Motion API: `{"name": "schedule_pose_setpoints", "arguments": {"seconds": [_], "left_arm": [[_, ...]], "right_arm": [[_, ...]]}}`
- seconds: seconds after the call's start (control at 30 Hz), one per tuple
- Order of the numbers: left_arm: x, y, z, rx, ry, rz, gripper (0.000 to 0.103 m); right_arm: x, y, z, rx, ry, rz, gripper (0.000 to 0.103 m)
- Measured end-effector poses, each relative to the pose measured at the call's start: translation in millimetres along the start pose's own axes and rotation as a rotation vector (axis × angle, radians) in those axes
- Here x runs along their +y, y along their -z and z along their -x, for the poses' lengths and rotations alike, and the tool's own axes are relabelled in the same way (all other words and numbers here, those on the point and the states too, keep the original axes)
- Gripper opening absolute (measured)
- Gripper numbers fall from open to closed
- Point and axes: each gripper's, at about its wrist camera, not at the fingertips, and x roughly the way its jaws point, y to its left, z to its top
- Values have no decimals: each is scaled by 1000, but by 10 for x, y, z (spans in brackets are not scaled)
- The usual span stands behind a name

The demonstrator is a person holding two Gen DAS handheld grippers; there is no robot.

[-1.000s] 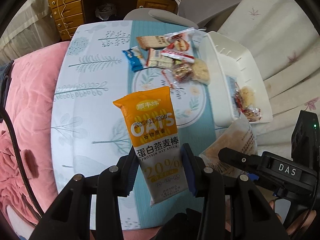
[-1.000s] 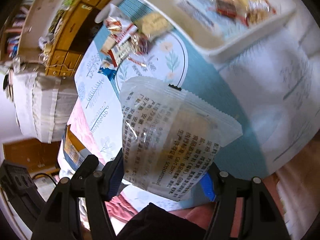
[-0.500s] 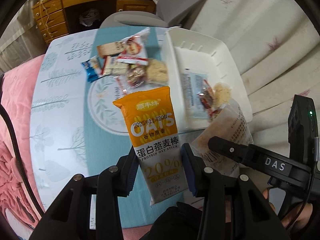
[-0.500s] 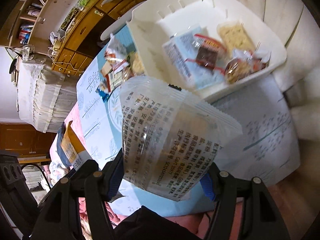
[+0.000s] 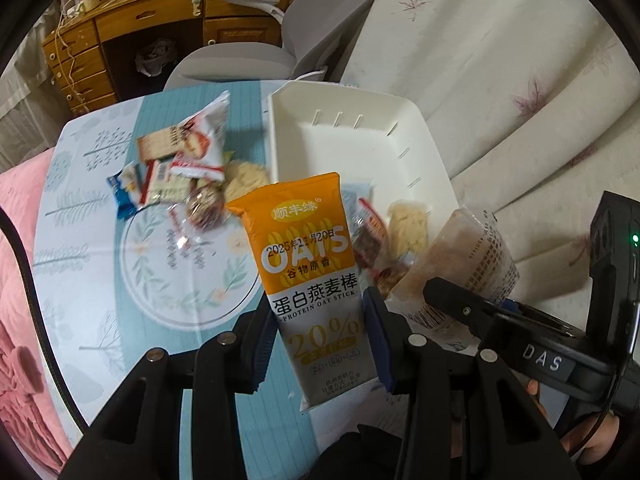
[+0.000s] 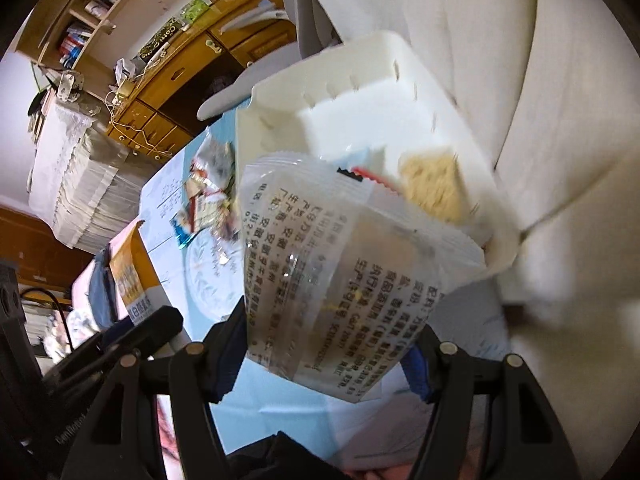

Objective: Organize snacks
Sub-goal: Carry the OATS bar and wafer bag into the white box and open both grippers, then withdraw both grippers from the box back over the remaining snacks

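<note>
Left gripper (image 5: pixel 320 320) fingers clamp the orange "OATS / PROTEIN OAT STICK" packet (image 5: pixel 308 264) upright, long axis vertical; right gripper (image 6: pixel 324 344) pinches a clear printed packet (image 6: pixel 340 264)

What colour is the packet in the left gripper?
The oat stick packet is orange above, white below; clearest in the left wrist view.

Wooden desk (image 5: pixel 160 28), grey chair (image 5: pixel 236 66), pink blanket (image 5: pixel 16 240).
</note>
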Motion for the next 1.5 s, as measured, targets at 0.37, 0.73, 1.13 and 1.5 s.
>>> {"name": "schedule_pose_setpoints", "arguments": {"seconds": [0.37,0.73,1.13,1.5], "left_arm": [[-249,-326,-272,-12,37,-10,41],[-120,-188,-389,28,-41,35,61],[349,228,-322,59,-25,121,66],[989,489,-75,92,-37,107,66]], "right_arm": [[-274,-302,62,-49,46,37,67],[-345,-295,64,-79,59,23,82],[-187,-68,-63,-54,50,-1,82],[289,287,-185,-60,54,-49,82]]}}
